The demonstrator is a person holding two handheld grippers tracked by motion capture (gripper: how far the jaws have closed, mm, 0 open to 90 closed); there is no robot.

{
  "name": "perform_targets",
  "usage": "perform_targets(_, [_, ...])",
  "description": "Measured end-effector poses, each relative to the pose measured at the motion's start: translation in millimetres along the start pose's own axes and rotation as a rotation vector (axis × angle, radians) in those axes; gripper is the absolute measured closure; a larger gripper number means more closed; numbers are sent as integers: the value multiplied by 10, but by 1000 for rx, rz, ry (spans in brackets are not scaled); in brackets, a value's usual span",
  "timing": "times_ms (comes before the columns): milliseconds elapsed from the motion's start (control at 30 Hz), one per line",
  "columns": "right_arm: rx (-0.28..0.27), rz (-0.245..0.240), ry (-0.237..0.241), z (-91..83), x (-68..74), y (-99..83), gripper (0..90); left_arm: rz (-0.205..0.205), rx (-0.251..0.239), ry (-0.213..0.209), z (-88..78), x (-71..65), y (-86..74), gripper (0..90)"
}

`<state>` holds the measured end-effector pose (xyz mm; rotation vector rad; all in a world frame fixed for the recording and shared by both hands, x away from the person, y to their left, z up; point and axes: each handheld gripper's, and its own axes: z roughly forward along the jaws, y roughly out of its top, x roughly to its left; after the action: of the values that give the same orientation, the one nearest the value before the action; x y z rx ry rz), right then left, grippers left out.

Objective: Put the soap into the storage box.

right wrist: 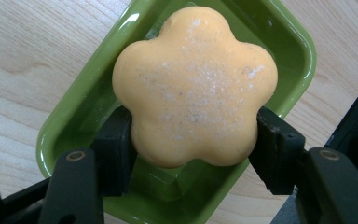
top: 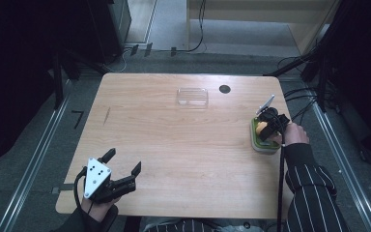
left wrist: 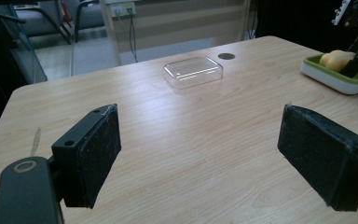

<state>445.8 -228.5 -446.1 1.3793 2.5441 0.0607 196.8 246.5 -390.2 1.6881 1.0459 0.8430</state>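
- High view: a light wooden table (top: pixel 188 145) carries a clear plastic rectangular lid (top: pixel 192 96) near its far edge, with a small dark round hole (top: pixel 224 89) in the tabletop just beside it to the right.
- At the right edge sits a green rectangular soap dish with a white base (top: pixel 262 143); the right gripper (top: pixel 265 126) reaches down into it, held by a hand in a striped sleeve (top: pixel 314 188).
- Right gripper view: both black jaws press against opposite sides of an orange flower-shaped soap bar (right wrist: pixel 196 86), grasping it inside the green dish, whose rim surrounds it.
- The left gripper (top: pixel 125 164) rests near the front left corner, well apart from everything else.
- Left gripper view: its jaws stand wide apart, released, with bare wood between them; the clear lid lies ahead and the green dish off to the right.
- Dark cables (top: pixel 299 104) trail on the floor beyond the right edge.
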Motion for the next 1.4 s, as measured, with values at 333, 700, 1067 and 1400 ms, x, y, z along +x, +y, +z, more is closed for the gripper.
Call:
perform_targets(333, [1,-15,-24,0,20,-1,382,1,0,-1,1,0,0,137])
perform_targets(700, [11,-18,-18,-31,16,-7,361,-5,-1,2,-1,3,-1,137])
perform_targets(1067, [-4,29,5,-173,41,-101,186,2,-1,-6,17,-3,5,137])
perform_targets(1400, [-34,35,62,-332,124,-205,58,-1,-5,-7,9,-1,2,137])
